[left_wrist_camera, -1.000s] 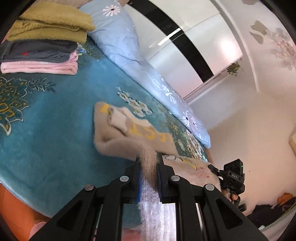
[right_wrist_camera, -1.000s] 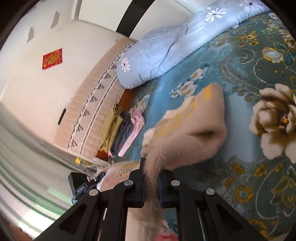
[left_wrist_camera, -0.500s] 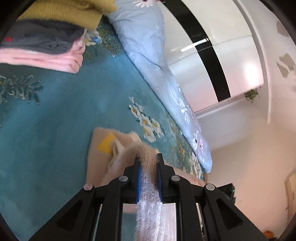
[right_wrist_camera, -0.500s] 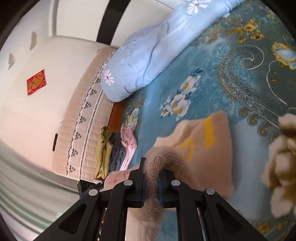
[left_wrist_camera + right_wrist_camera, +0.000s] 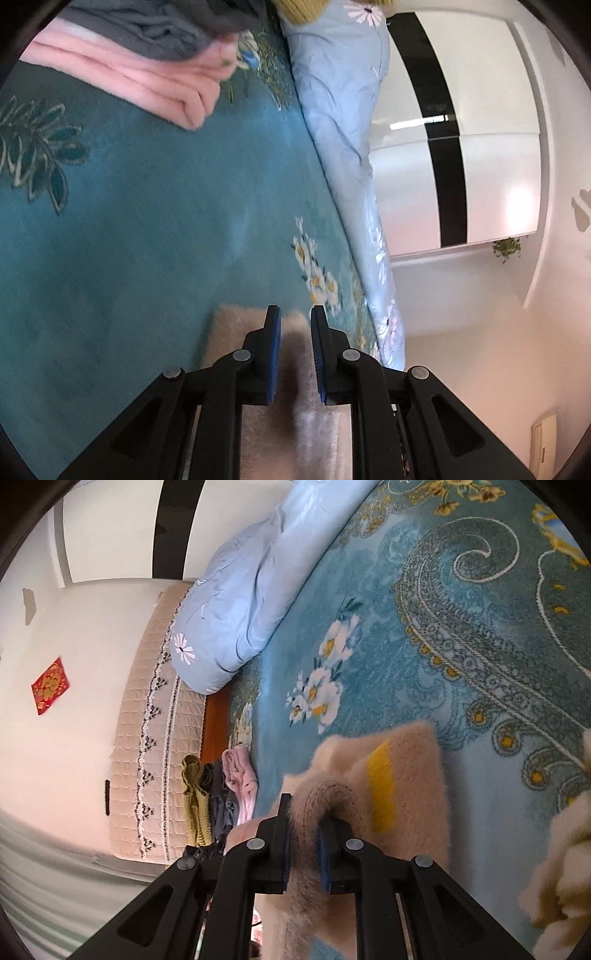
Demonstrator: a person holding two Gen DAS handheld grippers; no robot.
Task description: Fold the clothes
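Observation:
A fluffy beige sweater [image 5: 402, 775] with yellow markings lies on the teal floral bedspread [image 5: 461, 635]. My right gripper [image 5: 304, 812] is shut on a rolled edge of the sweater, lifted just above the rest of it. In the left wrist view my left gripper [image 5: 294, 321] stands slightly open just above the sweater [image 5: 236, 325]; a blurred beige fold lies between the fingers, and I cannot tell whether they hold it.
A stack of folded clothes, pink [image 5: 140, 81], grey and olive, sits on the bedspread [image 5: 129, 229] near the headboard [image 5: 147, 738]; it also shows in the right wrist view [image 5: 218, 794]. A light blue duvet [image 5: 343, 122] runs along the far side.
Both grippers moved forward over the sweater, carrying its edge across; the sweater now lies doubled beneath them. The left jaws have parted slightly. The clothes stack looms closer in the left view.

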